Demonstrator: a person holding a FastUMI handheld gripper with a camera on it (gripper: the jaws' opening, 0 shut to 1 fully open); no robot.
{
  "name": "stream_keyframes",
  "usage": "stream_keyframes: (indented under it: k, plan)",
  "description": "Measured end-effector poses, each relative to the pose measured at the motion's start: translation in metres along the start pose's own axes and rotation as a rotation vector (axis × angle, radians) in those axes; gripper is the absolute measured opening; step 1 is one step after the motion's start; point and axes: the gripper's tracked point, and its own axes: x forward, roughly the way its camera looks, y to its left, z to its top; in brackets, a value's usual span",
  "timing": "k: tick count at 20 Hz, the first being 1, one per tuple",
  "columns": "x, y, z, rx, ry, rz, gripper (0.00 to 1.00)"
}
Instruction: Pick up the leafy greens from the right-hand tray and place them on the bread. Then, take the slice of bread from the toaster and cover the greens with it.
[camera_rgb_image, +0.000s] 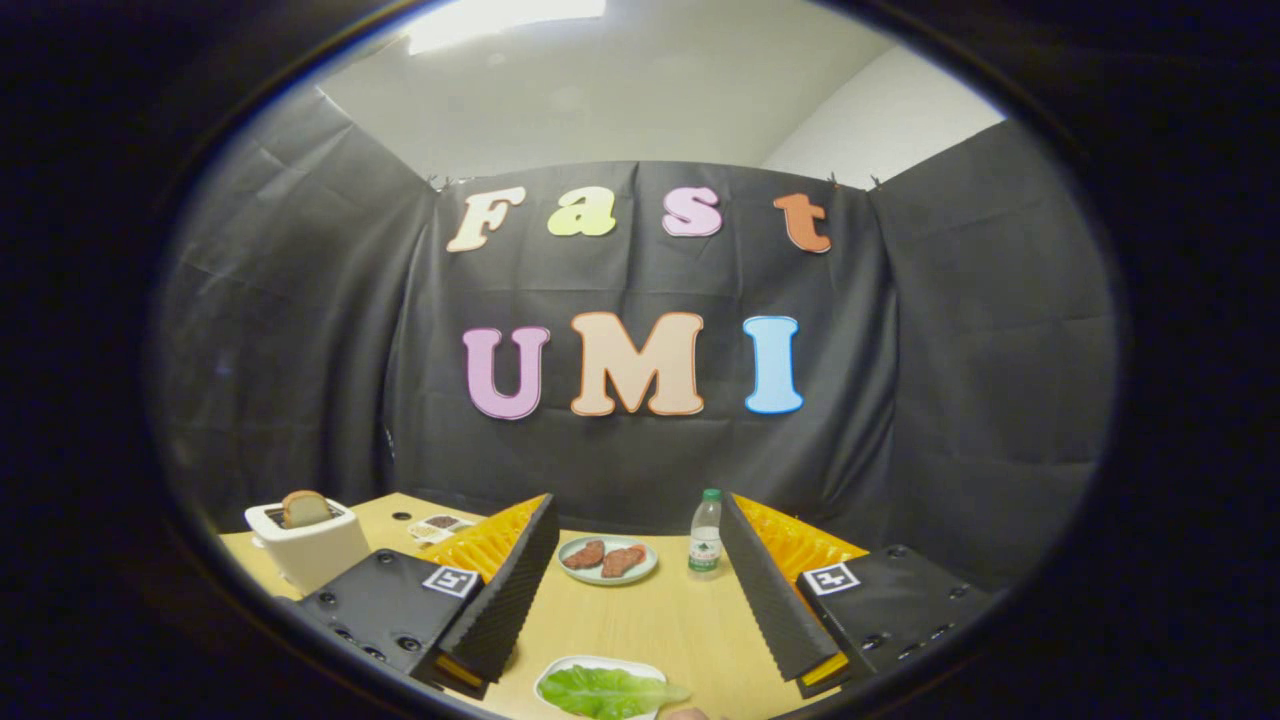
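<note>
A green leaf (610, 692) lies on a small white dish (560, 668) on the wooden table, low between my two fingers near their bases. My gripper (636, 515) is open and held above the table, with nothing between the fingers. A white toaster (312, 552) stands beyond the left finger with a slice of bread (305, 508) sticking up out of its slot. Farther ahead, between the fingertips, a pale plate (640, 572) carries two reddish-brown slices (604, 557).
A clear water bottle (705, 530) with a green cap stands beside the right fingertip, right of the plate. A small white tray (441, 524) with dark bits sits behind the left finger. The black cloth wall closes off the table's far edge.
</note>
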Motion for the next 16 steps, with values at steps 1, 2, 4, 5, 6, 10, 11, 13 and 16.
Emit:
stream_keyframes:
  k: [1,2,4,5,6,10,11,13,16]
  plan:
    - [0.000,0.000,0.001,-0.004,0.002,0.003,1.00]
    - [-0.001,-0.001,0.000,-0.009,0.004,0.006,1.00]
    - [0.000,0.000,0.001,-0.017,0.004,0.017,1.00]
    - [0.000,0.001,0.001,-0.020,0.005,0.026,1.00]
    - [0.000,0.002,0.001,-0.024,0.006,0.033,1.00]
    - [0.005,0.014,-0.018,-0.038,0.067,0.126,1.00]
    - [0.006,0.014,-0.026,-0.050,0.097,0.152,1.00]
    - [0.009,0.013,-0.041,-0.084,0.147,0.192,1.00]
    - [0.014,0.015,-0.067,-0.113,0.226,0.255,1.00]
